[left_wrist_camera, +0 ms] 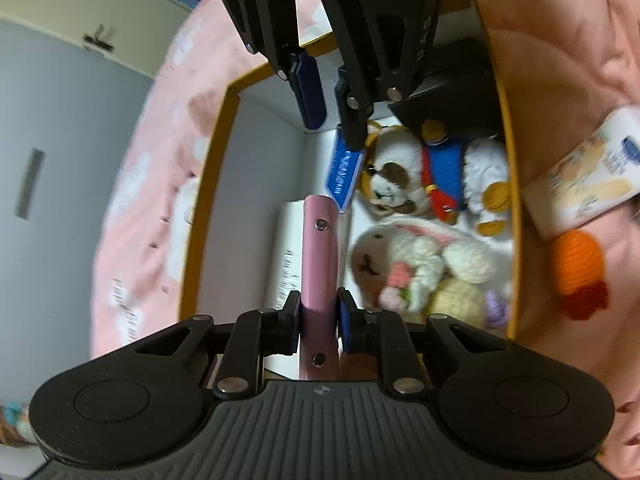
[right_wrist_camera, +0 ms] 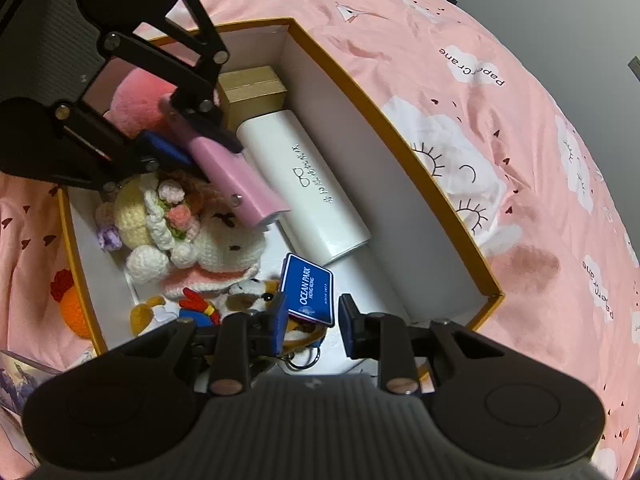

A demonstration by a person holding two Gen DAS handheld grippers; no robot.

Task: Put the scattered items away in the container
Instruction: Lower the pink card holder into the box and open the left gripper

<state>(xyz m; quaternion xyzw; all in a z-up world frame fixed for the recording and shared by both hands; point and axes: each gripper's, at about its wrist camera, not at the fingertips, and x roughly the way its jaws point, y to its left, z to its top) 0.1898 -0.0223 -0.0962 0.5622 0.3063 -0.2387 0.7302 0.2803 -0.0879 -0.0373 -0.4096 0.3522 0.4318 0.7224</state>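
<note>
Over the box (right_wrist_camera: pixel 440 216), left claw (left_wrist_camera: pixel 319 320) clamps pink case (left_wrist_camera: pixel 318 256); only right view shows right claw (right_wrist_camera: pixel 312 326) released.

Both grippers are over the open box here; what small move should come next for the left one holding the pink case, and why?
Probably lower the left gripper a little and then open it. It is shut on the slim pink case, which hangs above the long white glasses case inside the orange-rimmed cardboard box, so release should land it inside. The right gripper looks open beside the blue Ocean Park tag.
</note>
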